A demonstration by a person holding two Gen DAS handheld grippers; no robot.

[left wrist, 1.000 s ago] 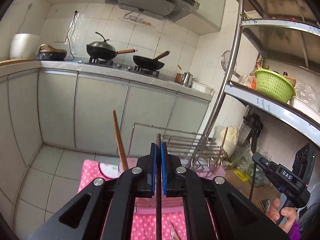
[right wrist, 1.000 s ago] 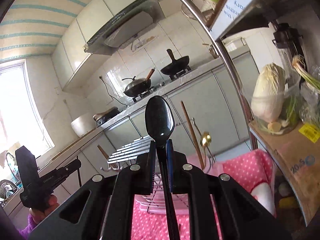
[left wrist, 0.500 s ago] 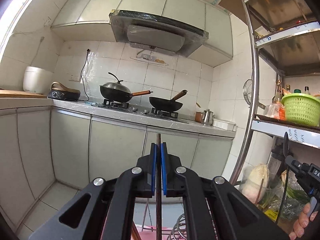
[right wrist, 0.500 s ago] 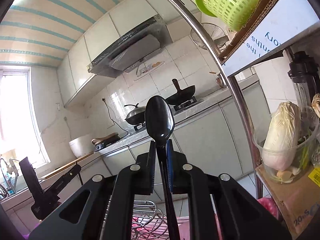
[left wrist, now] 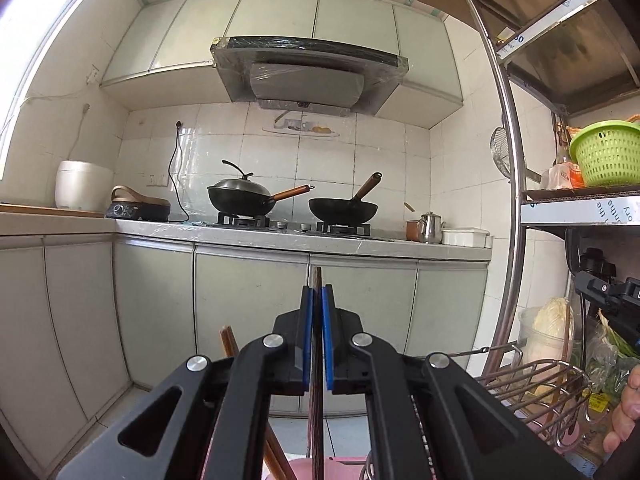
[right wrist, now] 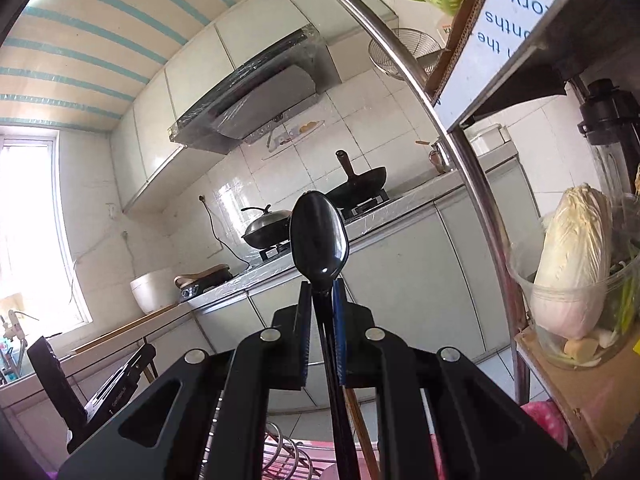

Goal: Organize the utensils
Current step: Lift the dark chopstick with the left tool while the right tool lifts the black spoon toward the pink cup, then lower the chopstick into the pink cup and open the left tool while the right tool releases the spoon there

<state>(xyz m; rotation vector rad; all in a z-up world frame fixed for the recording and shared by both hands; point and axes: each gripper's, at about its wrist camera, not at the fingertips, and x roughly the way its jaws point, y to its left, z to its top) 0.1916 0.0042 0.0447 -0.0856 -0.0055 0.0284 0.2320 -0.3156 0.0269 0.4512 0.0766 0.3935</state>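
My left gripper is shut on a thin dark chopstick that runs upright between its blue pads and sticks out just above them. Other brown chopsticks rise from below at its left. My right gripper is shut on the handle of a black spoon, bowl up above the fingertips. A wire dish rack shows at the lower right of the left wrist view, with the other gripper and a hand beside it. In the right wrist view the rack's rings sit at the bottom.
A steel shelf post stands right, with a green basket on a shelf and a cabbage in a tub below. Behind are the counter, two black woks on the stove, a range hood. Pink dotted cloth lies underneath.
Both views have swung upward and sideways: the pink cloth and rack have dropped to the bottom edge and the stove and hood now fill the middle. Both grips hold unchanged.
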